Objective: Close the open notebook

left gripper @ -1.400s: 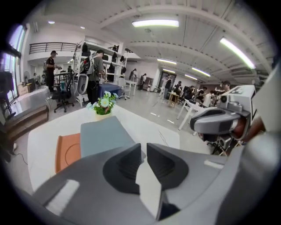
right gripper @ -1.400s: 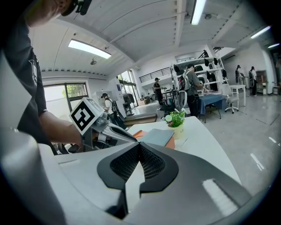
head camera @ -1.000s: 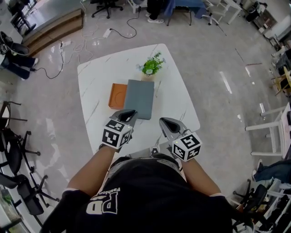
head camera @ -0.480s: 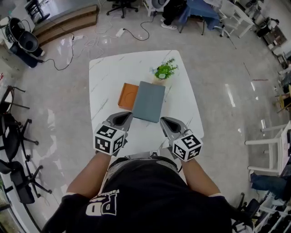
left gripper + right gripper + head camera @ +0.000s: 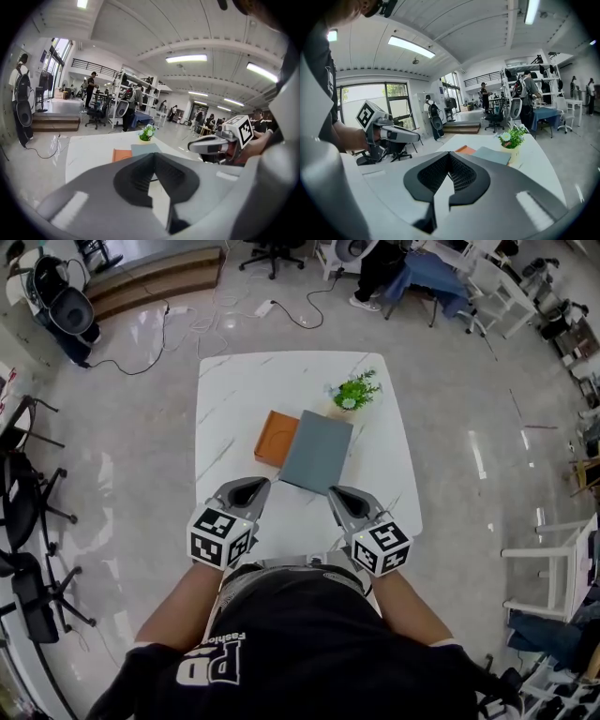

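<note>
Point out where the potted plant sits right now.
In the head view, the potted plant stands on the far right part of the white table, just beyond the grey notebook.

The head view looked steeply down from above the person and took in the whole white table [image 5: 225, 409] and the floor around it. Both gripper views sat low at the table's near edge, close above the top, and faced its far edge. All three shared the grey notebook [image 5: 317, 452] and the potted plant [image 5: 352, 392] near the far edge. The left gripper view caught the right gripper [image 5: 193, 146] at its right. The right gripper view caught the left gripper [image 5: 415, 137] at its left.
</note>
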